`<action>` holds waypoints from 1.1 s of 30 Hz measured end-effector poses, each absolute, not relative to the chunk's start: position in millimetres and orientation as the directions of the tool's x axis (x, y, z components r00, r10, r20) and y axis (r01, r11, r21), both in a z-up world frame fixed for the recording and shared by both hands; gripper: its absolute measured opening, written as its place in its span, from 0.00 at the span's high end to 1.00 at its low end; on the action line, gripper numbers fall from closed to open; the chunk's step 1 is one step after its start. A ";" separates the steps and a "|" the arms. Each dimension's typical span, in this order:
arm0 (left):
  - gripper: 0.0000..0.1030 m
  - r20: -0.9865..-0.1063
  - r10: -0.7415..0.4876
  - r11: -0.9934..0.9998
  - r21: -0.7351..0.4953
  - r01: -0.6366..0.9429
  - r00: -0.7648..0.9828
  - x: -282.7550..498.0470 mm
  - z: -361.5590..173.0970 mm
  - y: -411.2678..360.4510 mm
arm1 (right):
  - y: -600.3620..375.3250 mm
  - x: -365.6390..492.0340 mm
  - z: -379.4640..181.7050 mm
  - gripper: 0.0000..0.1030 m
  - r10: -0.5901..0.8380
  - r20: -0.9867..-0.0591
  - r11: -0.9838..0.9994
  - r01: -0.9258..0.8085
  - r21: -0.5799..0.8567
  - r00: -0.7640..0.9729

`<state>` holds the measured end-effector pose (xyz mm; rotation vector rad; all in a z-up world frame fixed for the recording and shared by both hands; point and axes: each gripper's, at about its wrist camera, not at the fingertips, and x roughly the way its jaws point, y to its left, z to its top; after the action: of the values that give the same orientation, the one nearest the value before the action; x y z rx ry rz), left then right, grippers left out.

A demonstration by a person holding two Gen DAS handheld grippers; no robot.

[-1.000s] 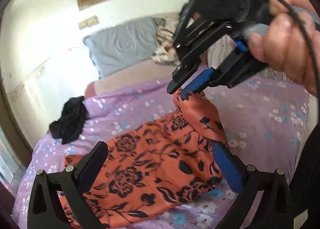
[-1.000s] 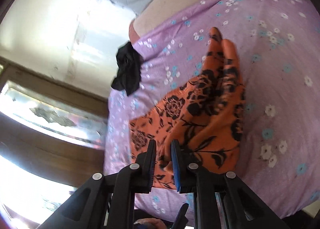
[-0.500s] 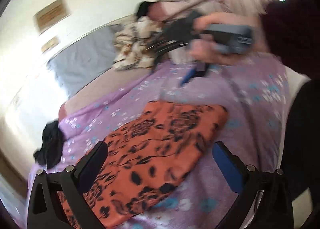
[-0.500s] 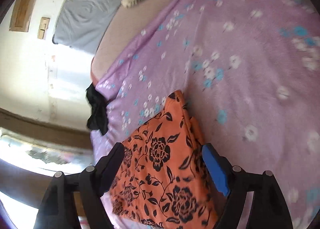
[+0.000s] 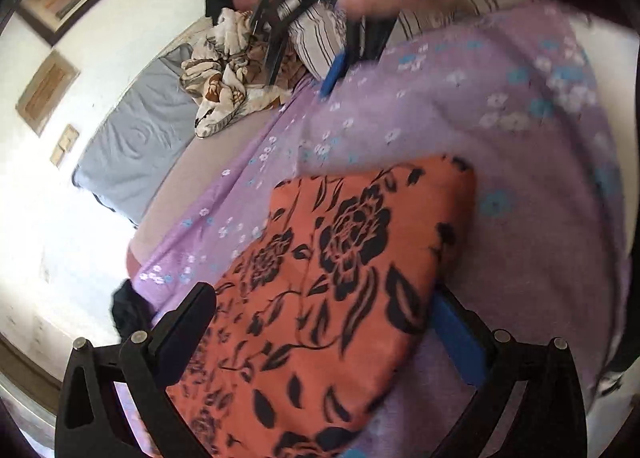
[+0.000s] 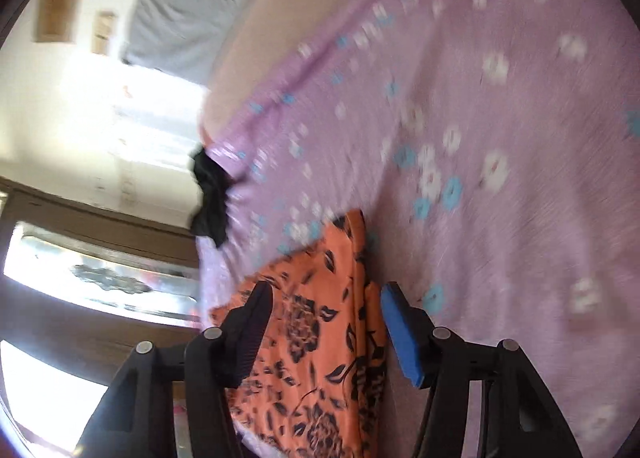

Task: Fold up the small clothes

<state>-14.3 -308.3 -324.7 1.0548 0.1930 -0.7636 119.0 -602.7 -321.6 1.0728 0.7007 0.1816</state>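
Note:
An orange garment with black flowers (image 5: 320, 278) lies folded on the purple flowered bedsheet (image 5: 520, 178). My left gripper (image 5: 320, 318) is open and hovers just over the garment, its fingers either side of it. My right gripper (image 6: 324, 310) is open above the garment's folded edge (image 6: 320, 330); it also shows blurred and raised at the top of the left wrist view (image 5: 332, 70), held by a hand.
A black garment (image 5: 128, 310) lies at the bed's left edge; it also shows in the right wrist view (image 6: 212, 194). A grey pillow (image 5: 136, 146) and a crumpled patterned blanket (image 5: 224, 90) lie by the white wall. A striped pillow (image 5: 320, 34) sits behind.
My right gripper opened and let go of the garment's corner, then pulled up and away. The garment now lies folded flat. My left gripper moved closer over it.

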 end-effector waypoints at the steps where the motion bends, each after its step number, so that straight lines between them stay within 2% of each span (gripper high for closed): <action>1: 0.00 -0.487 -0.473 0.233 0.734 0.637 0.734 -17.0 -327.8 -311.4 | -611.2 107.2 -319.8 0.42 0.444 -0.424 0.483 0.188 0.855 0.789; 4: 0.00 -0.460 -0.498 0.132 0.798 0.588 0.735 -36.8 -340.3 -322.8 | -633.7 80.2 -326.1 0.42 0.404 -0.413 0.456 0.212 0.865 0.816; 6: 0.00 -0.442 -0.501 0.127 0.813 0.569 0.744 -43.8 -342.3 -332.3 | -640.1 73.0 -335.4 0.42 0.390 -0.437 0.443 0.251 0.861 0.811; 12: 0.03 -0.523 -0.414 0.205 0.743 0.637 0.745 -12.5 -334.3 -367.3 | -638.8 72.6 -330.6 0.42 0.399 -0.407 0.445 0.215 0.869 0.822; 14: 0.20 -0.548 -0.408 0.196 0.729 0.656 0.730 -11.9 -337.7 -372.0 | -637.3 75.4 -328.1 0.42 0.419 -0.377 0.438 0.181 0.881 0.826; 15: 0.37 -0.559 -0.403 0.186 0.725 0.663 0.724 -12.7 -340.3 -373.2 | -633.5 79.7 -327.4 0.42 0.435 -0.365 0.432 0.164 0.887 0.823; 16: 0.61 -0.574 -0.402 0.170 0.719 0.674 0.713 -14.5 -344.1 -373.6 | -630.1 84.3 -327.6 0.42 0.451 -0.358 0.430 0.152 0.890 0.818; 17: 0.74 -0.581 -0.394 0.156 0.721 0.675 0.712 -15.1 -349.3 -373.9 | -626.5 89.3 -327.8 0.44 0.465 -0.357 0.432 0.145 0.890 0.810; 21: 0.78 -0.557 -0.420 0.179 0.723 0.667 0.717 -15.7 -343.9 -367.3 | -602.4 127.3 -342.6 0.53 0.530 -0.439 0.466 0.183 0.866 0.725; 24: 0.79 -0.540 -0.459 0.247 0.684 0.686 0.705 -6.8 -321.5 -354.1 | -588.3 159.1 -361.7 0.53 0.557 -0.495 0.480 0.228 0.847 0.668; 26: 0.79 -0.527 -0.481 0.294 0.655 0.696 0.700 1.4 -305.2 -342.5 | -583.5 176.2 -373.9 0.53 0.571 -0.492 0.452 0.249 0.857 0.657; 28: 0.79 -0.529 -0.497 0.323 0.622 0.713 0.688 9.5 -291.9 -331.2 | -578.9 188.4 -380.3 0.51 0.586 -0.468 0.415 0.251 0.874 0.661; 30: 0.79 -0.528 -0.505 0.337 0.608 0.719 0.683 14.5 -287.3 -324.8 | -571.3 200.3 -381.3 0.42 0.594 -0.453 0.397 0.248 0.884 0.665; 33: 0.79 -0.532 -0.528 0.348 0.576 0.740 0.662 16.6 -284.1 -316.5 | -554.1 218.5 -378.3 0.38 0.595 -0.467 0.408 0.255 0.877 0.654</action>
<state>16.6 -316.5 -284.1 0.8897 0.2727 -0.8350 218.5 -554.1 -378.3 1.1674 0.8780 0.2530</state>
